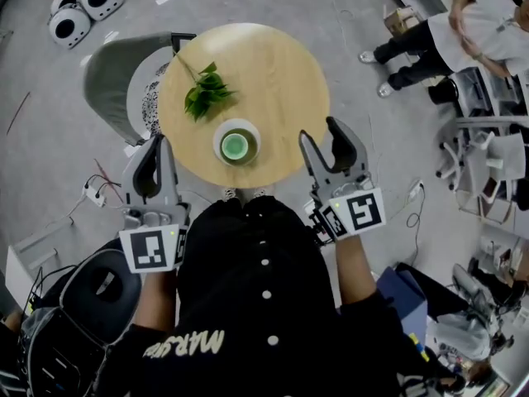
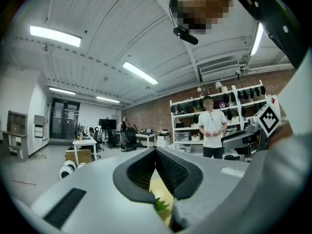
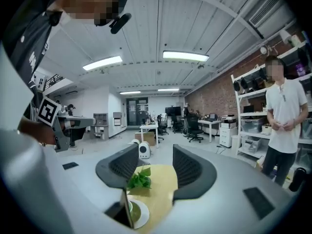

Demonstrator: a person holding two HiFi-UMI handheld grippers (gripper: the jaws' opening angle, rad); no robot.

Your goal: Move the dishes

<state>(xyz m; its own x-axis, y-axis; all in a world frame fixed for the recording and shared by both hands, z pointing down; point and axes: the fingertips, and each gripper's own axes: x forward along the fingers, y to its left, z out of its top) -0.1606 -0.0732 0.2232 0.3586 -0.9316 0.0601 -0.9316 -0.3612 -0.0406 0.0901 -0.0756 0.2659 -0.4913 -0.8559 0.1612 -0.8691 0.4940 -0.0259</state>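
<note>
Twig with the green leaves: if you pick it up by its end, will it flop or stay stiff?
The twig would probably bend a little: its stem looks thin and the leaves bunch at one end. It likely weighs almost nothing, so a push should slide it easily over the smooth table. Its leaves may crumple if squeezed.

A round wooden table (image 1: 277,77) bears a leafy sprig (image 1: 207,92) and a white dish (image 1: 221,149) with green inside.
</note>
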